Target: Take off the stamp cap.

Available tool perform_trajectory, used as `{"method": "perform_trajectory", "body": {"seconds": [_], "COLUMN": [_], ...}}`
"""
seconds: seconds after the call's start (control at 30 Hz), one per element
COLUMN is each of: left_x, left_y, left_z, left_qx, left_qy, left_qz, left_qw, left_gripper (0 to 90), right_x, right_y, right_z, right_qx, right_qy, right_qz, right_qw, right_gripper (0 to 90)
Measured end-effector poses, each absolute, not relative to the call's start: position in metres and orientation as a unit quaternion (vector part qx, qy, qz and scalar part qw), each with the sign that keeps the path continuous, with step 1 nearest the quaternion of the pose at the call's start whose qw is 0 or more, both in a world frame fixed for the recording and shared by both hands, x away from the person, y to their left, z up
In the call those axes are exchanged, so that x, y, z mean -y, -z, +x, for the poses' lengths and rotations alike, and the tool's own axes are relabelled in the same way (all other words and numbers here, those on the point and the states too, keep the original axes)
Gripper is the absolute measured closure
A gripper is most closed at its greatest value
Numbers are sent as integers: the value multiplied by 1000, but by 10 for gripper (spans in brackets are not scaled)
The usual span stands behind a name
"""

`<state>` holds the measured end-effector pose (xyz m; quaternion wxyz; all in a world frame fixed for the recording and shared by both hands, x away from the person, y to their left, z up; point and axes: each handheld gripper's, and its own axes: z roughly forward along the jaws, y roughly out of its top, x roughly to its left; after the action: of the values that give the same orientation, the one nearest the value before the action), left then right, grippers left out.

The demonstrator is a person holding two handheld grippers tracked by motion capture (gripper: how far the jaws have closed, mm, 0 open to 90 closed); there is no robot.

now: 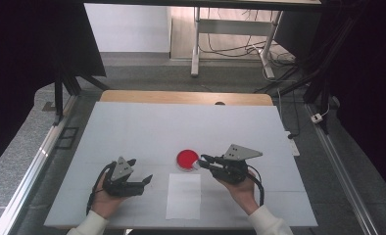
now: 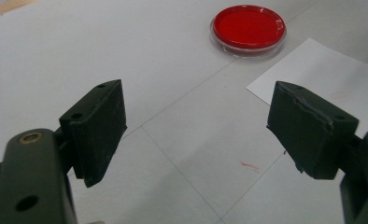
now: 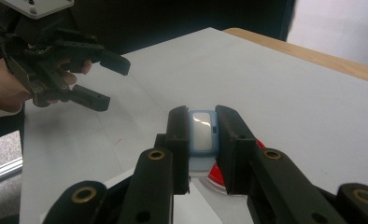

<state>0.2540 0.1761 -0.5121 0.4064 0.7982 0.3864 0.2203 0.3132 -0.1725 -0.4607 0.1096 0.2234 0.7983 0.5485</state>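
The right tool (image 3: 203,154) is clamped on a small pale-blue block (image 3: 203,130) with a glossy grey face, pinched upright between its 2 black jaws. In the high view the right tool (image 1: 204,161) points left, its tip at the right edge of the red dish (image 1: 187,159), with the block held just over that rim. The dish (image 3: 217,176) lies partly hidden behind the jaws in the right gripper view. It is a shallow clear dish with a red filling, resting flat on the white table (image 1: 132,132).

The left tool (image 2: 196,126) stands wide with nothing between its jaws, hovering low over the table and aimed towards the dish (image 2: 247,28), well apart from it. In the high view the left tool (image 1: 144,180) sits left of a white sheet (image 1: 183,196), which lies just below the dish. A faint red mark (image 2: 250,164) shows on the table near the sheet (image 2: 331,79).
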Motion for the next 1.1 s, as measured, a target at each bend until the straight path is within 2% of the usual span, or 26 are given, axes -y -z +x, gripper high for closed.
{"method": "perform_trajectory", "body": {"seconds": [1.1], "left_x": [-155], "left_y": [512], "left_z": [264], "left_qx": [-370], "left_qy": [-213], "left_qz": [807], "left_qw": [407], "left_gripper": [197], "right_x": [173], "right_y": [460], "right_z": [312], "right_qx": [-794], "right_qy": [-553], "right_qz": [226], "right_qw": [113], "right_gripper": [753]}}
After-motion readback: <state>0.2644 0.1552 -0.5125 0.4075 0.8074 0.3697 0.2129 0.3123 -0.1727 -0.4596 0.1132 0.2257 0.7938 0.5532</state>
